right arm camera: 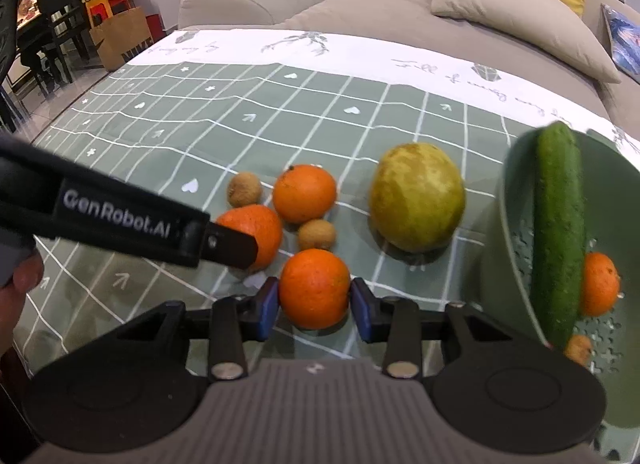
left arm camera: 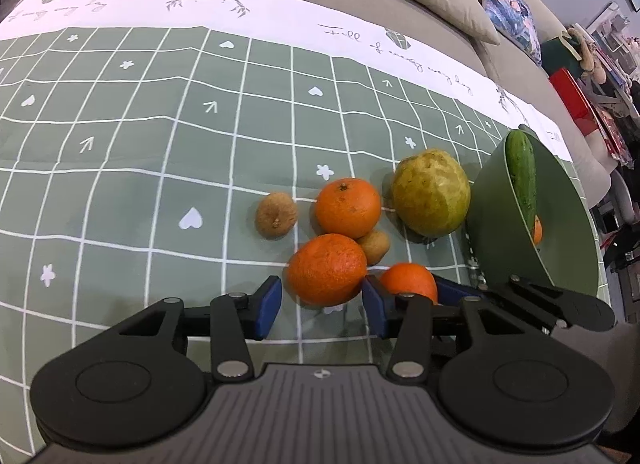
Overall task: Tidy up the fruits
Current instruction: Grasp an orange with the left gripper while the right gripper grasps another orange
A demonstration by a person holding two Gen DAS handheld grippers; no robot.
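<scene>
While both grippers stood over the fruit cluster on the green checked tablecloth, the step in hand appeared to be lifting oranges into the green colander bowl at the right.

Bowl: perforated and tilted toward the cameras. It held a cucumber leaning against its wall, one orange behind the cucumber and a small brown fruit near the bottom.

On the cloth, largest first: a yellow-green guava-like fruit just beside the bowl; three oranges; two small brown fruits, of which the outer one lay at the cluster's left edge.

Right gripper: blue pads pinching the nearest orange at its widest part, a centred hold that should lift cleanly if raised straight before swinging to the bowl.

Left gripper: fingers spread on either side of another orange, pads apart from its skin. Squeezing it level would probably avoid nudging the neighbouring fruit.
</scene>
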